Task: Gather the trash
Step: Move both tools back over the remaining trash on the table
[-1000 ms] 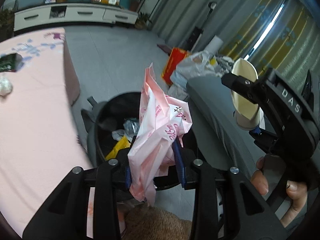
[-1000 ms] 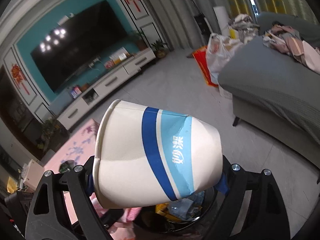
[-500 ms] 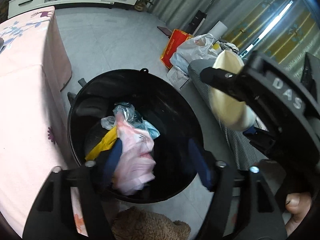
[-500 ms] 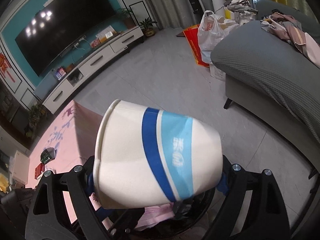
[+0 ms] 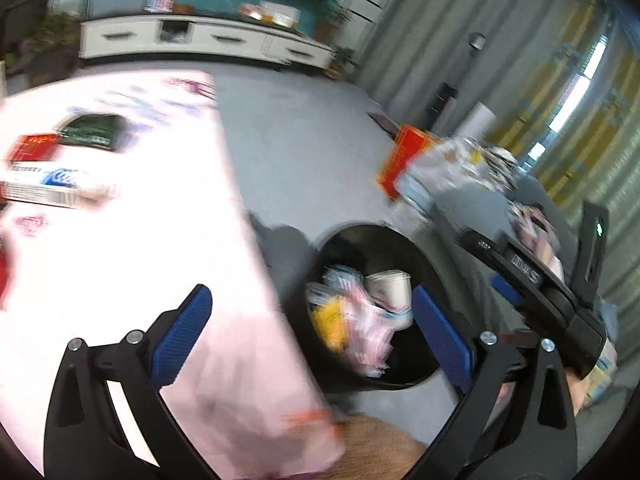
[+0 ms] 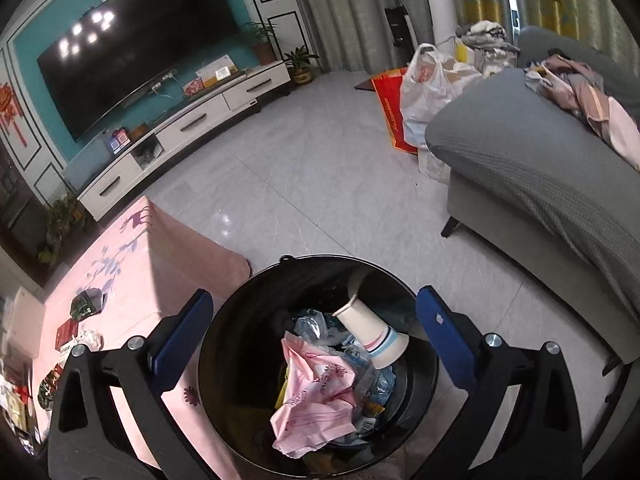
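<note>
A black round trash bin [image 6: 224, 344] stands on the floor beside the pink-clothed table [image 6: 132, 264]. Inside lie a pink plastic bag [image 6: 316, 396] and a white paper cup with blue bands [image 6: 372, 332], on other wrappers. My right gripper [image 6: 312, 328] is open and empty just above the bin. In the blurred left wrist view my left gripper [image 5: 312, 324] is open and empty, over the table edge [image 5: 224, 280] and the bin [image 5: 432, 280], where the bag [image 5: 368, 320] and cup [image 5: 390, 288] show. The right gripper's body [image 5: 536, 292] is at its right.
Wrappers and small boxes [image 5: 48, 184] lie on the pink table, also seen in the right wrist view [image 6: 86, 306]. A grey sofa [image 6: 540, 184] stands right of the bin, with bags [image 6: 428, 92] behind it. A TV cabinet [image 6: 184, 128] lines the far wall.
My left gripper opened and dropped the pink bag into the bin, then swung left toward the table. My right gripper opened and dropped the paper cup into the bin.
</note>
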The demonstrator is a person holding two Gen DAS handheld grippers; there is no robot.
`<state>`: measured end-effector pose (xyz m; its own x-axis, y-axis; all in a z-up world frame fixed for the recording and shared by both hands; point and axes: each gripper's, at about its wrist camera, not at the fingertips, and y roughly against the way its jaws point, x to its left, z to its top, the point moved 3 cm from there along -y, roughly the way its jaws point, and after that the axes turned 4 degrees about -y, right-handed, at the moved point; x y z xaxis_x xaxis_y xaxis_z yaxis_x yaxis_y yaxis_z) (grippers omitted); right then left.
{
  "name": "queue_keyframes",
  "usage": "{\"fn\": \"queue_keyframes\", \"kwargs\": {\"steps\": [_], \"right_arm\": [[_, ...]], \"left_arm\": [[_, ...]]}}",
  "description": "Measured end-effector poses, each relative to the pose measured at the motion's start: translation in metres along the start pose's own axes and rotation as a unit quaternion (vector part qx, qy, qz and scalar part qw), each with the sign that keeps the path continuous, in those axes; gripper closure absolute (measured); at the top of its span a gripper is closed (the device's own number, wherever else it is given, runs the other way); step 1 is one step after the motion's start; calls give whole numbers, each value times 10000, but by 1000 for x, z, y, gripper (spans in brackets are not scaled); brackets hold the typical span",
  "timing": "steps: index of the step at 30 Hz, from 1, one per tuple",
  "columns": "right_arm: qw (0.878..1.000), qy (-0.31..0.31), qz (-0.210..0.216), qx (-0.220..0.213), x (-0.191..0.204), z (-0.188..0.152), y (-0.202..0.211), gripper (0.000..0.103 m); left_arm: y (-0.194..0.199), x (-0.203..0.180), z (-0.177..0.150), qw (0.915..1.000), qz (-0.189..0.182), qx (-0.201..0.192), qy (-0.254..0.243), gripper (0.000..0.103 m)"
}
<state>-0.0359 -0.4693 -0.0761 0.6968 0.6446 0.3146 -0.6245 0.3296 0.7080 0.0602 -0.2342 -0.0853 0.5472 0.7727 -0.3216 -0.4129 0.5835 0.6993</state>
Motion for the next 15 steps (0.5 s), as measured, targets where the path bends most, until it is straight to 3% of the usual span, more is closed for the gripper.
{"fn": "queue_keyframes", "kwargs": {"steps": [4,8,12,15], "right_arm": [[9998,189,26,-108,22,-5,4,4],[9981,590,-63,-166,51,-15,4,4],[9929,1105,-193,-384,85,-28,3,4],[9892,1416,-54,-381,113,-44,-6,4]], "left_arm": [[40,63,12,9954,876,-349,154,3],[67,131,14,9862,1401,-602,651,3],[77,192,4,9733,1742,-643,1348,3],[88,230,-2,9684,1628,-589,1795,3]]}}
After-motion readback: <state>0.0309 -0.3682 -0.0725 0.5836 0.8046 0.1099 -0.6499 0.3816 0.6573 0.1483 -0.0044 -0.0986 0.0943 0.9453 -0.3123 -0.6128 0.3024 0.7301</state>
